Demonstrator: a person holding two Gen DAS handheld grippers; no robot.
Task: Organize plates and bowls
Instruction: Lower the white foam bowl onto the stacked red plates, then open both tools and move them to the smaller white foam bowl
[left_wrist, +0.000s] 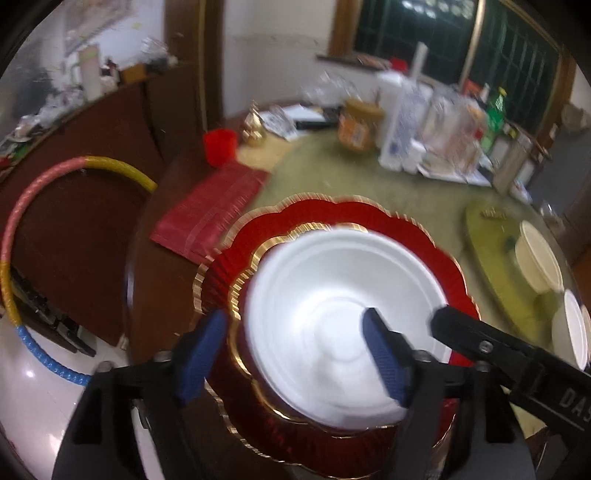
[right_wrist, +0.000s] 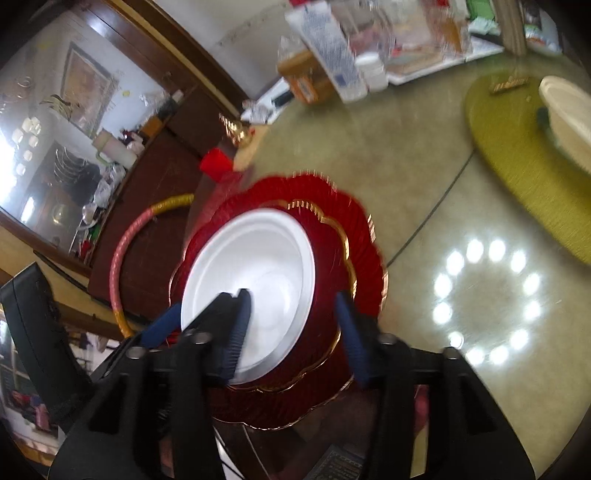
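Both tools (left_wrist: 295, 354) (right_wrist: 293, 332) open, straddling white bowl (left_wrist: 340, 332) | atop red plates (left_wrist: 406, 229) | green mat (right_wrist: 517, 147) well beyond bowl

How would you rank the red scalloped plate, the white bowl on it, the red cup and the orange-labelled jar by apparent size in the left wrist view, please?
1. red scalloped plate
2. white bowl
3. orange-labelled jar
4. red cup

The jar and cup stand farther back, so their true sizes are unsure.
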